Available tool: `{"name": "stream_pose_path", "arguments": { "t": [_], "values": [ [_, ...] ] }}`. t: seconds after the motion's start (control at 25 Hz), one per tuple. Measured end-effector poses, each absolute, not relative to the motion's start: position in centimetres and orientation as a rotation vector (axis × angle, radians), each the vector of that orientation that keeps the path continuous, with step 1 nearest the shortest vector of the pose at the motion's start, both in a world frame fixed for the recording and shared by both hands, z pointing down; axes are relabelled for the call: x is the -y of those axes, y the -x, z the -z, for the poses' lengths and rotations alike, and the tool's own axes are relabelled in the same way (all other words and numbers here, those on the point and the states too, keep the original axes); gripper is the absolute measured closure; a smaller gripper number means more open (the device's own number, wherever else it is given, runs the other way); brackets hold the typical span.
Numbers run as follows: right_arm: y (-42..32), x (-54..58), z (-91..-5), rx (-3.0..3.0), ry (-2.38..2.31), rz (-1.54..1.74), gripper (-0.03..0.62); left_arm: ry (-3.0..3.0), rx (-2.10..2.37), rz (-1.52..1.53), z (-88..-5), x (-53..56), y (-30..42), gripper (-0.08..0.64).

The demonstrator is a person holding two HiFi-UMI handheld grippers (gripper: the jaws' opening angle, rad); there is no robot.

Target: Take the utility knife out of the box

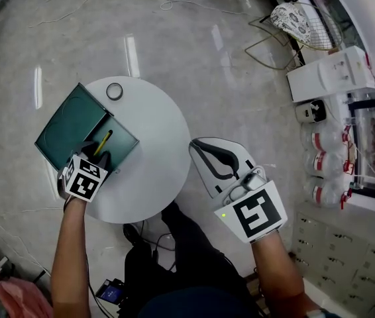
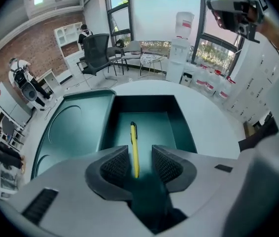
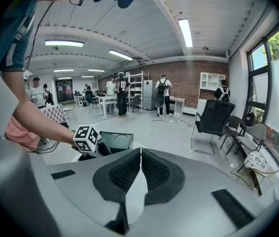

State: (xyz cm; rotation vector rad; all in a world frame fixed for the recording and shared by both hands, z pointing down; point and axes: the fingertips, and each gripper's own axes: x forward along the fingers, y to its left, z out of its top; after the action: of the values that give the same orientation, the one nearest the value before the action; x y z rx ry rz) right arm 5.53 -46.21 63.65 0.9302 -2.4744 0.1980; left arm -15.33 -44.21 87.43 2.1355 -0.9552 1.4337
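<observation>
Over the open box point(image 2: 185, 127), left tool point(image 2: 139, 152) spread, yellow utility knife point(image 2: 133, 141) lying between its jaws, untouched; right tool point(image 3: 140, 154) pressed together.

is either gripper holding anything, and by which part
Nothing is held. The left gripper, jaws open, straddles the near end of the utility knife in the box without pressing it; the right gripper is shut, empty.

Round white table point(image 1: 154, 177) (small ring point(image 1: 114, 91) on top)
</observation>
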Motion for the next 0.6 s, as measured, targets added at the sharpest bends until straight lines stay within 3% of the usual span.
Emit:
{"name": "stream_pose_path", "arguments": {
  "t": [0.24,0.6],
  "values": [
    [-5.9,46.6,-65.4,2.466,-0.925,-0.209,0.554,-2.074,0.922,-1.583,-90.5,44.2,15.0,0.434],
    [-6.4,46.4,-66.7,2.453,-0.916,-0.226,0.554,-2.034,0.957,-1.409,-91.2,44.6,14.2,0.5]
  ]
}}
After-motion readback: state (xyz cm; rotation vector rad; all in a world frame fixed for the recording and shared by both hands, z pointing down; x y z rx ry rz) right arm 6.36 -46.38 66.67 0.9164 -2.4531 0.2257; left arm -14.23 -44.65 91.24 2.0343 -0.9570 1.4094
